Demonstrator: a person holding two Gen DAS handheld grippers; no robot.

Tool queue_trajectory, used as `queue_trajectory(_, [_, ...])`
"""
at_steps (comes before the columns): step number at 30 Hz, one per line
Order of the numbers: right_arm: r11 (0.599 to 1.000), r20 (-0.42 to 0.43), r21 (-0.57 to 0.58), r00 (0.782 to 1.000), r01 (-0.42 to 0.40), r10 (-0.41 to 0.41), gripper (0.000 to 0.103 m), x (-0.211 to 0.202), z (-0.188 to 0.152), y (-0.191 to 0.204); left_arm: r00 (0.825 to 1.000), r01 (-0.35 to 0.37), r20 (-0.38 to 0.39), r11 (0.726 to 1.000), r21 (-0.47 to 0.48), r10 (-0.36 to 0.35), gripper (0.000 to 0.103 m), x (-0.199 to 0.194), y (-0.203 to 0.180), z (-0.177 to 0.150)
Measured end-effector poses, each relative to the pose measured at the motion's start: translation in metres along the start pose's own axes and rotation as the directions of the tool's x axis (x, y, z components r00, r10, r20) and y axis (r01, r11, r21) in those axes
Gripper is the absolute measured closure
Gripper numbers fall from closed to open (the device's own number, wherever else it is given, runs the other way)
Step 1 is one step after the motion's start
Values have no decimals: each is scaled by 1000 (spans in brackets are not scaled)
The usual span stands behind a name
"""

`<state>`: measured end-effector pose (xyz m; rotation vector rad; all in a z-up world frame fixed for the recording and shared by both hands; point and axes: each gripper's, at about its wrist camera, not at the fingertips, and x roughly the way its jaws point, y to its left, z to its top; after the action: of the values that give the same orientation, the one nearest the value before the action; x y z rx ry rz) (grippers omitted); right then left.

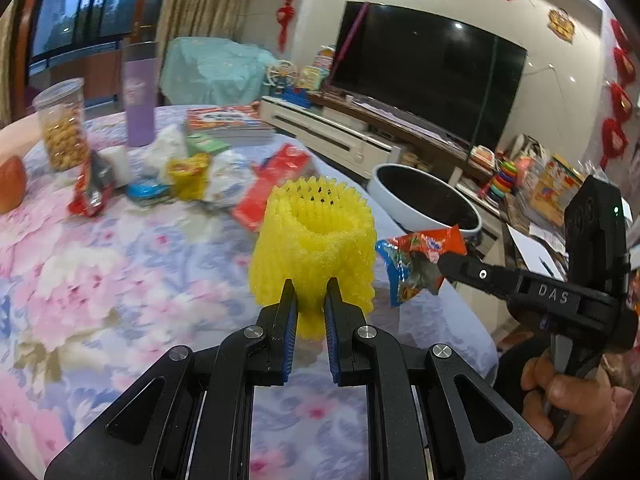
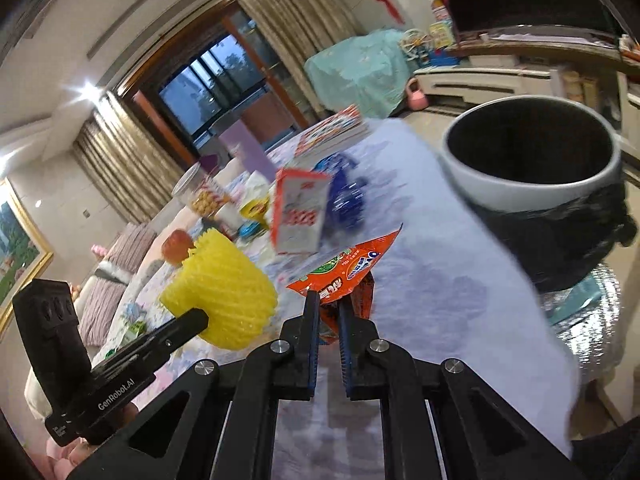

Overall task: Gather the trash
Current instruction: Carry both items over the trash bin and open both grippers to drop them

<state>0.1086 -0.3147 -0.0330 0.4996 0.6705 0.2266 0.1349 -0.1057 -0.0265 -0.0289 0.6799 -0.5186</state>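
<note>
foam net (image 1: 316,240) pinched in left jaws | wrapper (image 2: 344,268) pinched in right jaws

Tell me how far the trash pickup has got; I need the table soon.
Done: nothing is visible in the bin yet; its inside looks dark and bare. In hand: the left gripper is shut on the yellow foam net, and the right gripper is shut on an orange wrapper, both near the bin. Left: a red wrapper, a second foam net and the red carton on the table.

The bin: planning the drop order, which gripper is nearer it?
Right. The right gripper, with its wrapper, is just short of the bin; the left gripper, holding the foam net, is farther.
</note>
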Motion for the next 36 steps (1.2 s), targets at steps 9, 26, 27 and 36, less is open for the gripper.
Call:
queue_trajectory(9, [998, 64, 37, 997, 46, -48, 95, -22, 18, -36, 999, 44, -26, 997, 59, -43, 91, 29, -40, 18])
queue_trajectory(26, [987, 128, 83, 981, 136, -146, 95, -40, 62, -96, 994, 99, -64, 986, 135, -91, 91, 91, -99, 64])
queue_trajectory(27, [987, 129, 85, 980, 140, -150, 95, -40, 64, -98, 993, 100, -67, 986, 135, -92, 91, 94, -101, 66])
queue_trajectory(36, [979, 116, 95, 975, 179, -190, 95, -35, 83, -121, 992, 103, -92, 981, 164, -89, 91, 123, -121, 82])
